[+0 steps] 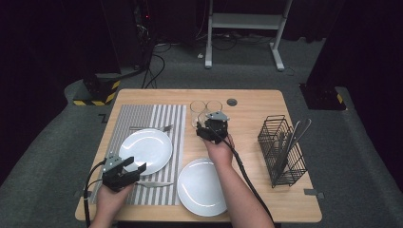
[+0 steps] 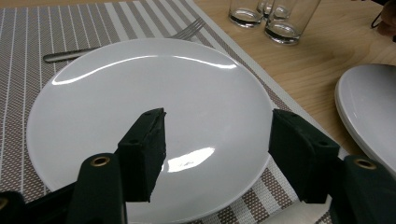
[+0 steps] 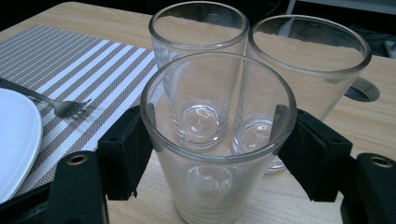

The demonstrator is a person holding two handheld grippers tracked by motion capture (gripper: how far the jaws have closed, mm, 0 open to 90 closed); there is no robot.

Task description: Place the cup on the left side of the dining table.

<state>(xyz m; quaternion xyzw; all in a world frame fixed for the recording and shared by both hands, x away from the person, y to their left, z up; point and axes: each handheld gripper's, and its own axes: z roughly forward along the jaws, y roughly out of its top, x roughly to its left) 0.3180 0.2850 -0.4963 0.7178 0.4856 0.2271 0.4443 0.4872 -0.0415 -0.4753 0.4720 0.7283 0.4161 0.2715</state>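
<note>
Three clear glasses stand close together at the back middle of the wooden table [image 1: 256,102]. My right gripper [image 1: 205,125] [image 3: 215,140] has its two black pads against the sides of the nearest glass [image 3: 215,191] [image 1: 203,118], which stands upright on the wood. The other two glasses [image 3: 198,42] [image 3: 308,56] are just behind it. My left gripper [image 1: 135,165] [image 2: 217,144] hangs open over the near edge of a white plate [image 1: 145,148] [image 2: 140,84] on the striped placemat [image 1: 142,114]. Nothing is between its jaws.
A fork [image 1: 153,128] [image 2: 116,46] lies on the mat behind the plate, and another piece of cutlery [image 1: 153,184] lies in front of it. A second white plate [image 1: 202,187] [image 2: 373,107] sits on bare wood at front centre. A black wire basket [image 1: 281,149] holding cutlery stands at the right.
</note>
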